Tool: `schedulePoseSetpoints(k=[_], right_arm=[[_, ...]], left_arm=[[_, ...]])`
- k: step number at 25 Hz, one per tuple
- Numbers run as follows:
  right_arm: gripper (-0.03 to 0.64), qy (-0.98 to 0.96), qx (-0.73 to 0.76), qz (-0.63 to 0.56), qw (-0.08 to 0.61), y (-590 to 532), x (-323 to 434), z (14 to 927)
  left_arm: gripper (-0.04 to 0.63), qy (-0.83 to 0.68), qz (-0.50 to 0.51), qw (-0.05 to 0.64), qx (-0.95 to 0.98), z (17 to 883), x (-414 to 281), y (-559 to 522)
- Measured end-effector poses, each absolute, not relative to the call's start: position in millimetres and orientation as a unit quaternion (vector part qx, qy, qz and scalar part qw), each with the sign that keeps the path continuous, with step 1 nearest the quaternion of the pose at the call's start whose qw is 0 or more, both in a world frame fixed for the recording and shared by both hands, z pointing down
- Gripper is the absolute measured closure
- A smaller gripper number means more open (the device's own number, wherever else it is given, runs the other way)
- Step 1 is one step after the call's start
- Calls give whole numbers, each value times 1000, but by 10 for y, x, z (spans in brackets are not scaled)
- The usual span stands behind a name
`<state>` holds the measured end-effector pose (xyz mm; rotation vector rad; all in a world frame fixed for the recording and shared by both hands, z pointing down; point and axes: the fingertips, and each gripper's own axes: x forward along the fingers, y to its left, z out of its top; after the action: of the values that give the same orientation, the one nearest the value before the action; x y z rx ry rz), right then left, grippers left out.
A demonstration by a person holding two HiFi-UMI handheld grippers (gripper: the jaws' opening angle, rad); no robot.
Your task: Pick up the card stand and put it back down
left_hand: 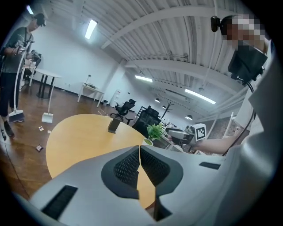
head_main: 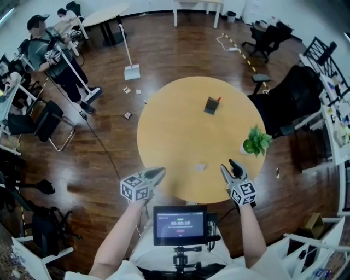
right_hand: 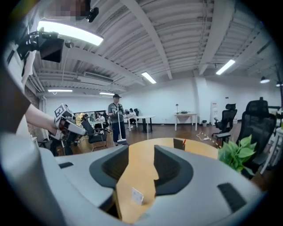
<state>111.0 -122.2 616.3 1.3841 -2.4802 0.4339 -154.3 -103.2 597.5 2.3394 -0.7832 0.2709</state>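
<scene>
Card stand (head_main: 200, 167): where is it? /ops
On the round worktop (head_main: 164, 131), near edge, lying between both grippers, nothing touching it. /eng
Grippers? /ops
Left gripper (head_main: 158, 174) pressed together, empty. Right gripper (head_main: 228, 167) spread, pinching nothing, clear of the stand. /eng

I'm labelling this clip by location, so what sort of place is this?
Probably an open-plan office: a black office chair beside a round wooden table, white desks along the wall, and strip lights overhead.
</scene>
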Motion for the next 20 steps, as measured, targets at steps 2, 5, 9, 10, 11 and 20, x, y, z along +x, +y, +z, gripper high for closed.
schedulePoseSetpoints(k=[2,5,9,10,11,20], right_arm=[[425,-850,489,137,136,-1128,1026,5963],[425,-840,510,123,136,-981,886,5730],[433,-822,541,119,134,-774,655,5585],[439,-817,548,121,136,-717,598,5562],[439,-811,554,123,141,-655,554,5551],[497,-774,609,89,147,-205,577,5333]], left_arm=[[594,-290,97,316,898,5913,-1654,-1079],[594,-272,90,308,907,5851,-1788,-1062],[594,-241,96,296,919,5770,-1979,-956],[594,-234,96,293,922,5747,-2021,-936],[594,-227,95,290,925,5726,-2051,-914],[594,-181,90,273,940,5709,-1981,-690]])
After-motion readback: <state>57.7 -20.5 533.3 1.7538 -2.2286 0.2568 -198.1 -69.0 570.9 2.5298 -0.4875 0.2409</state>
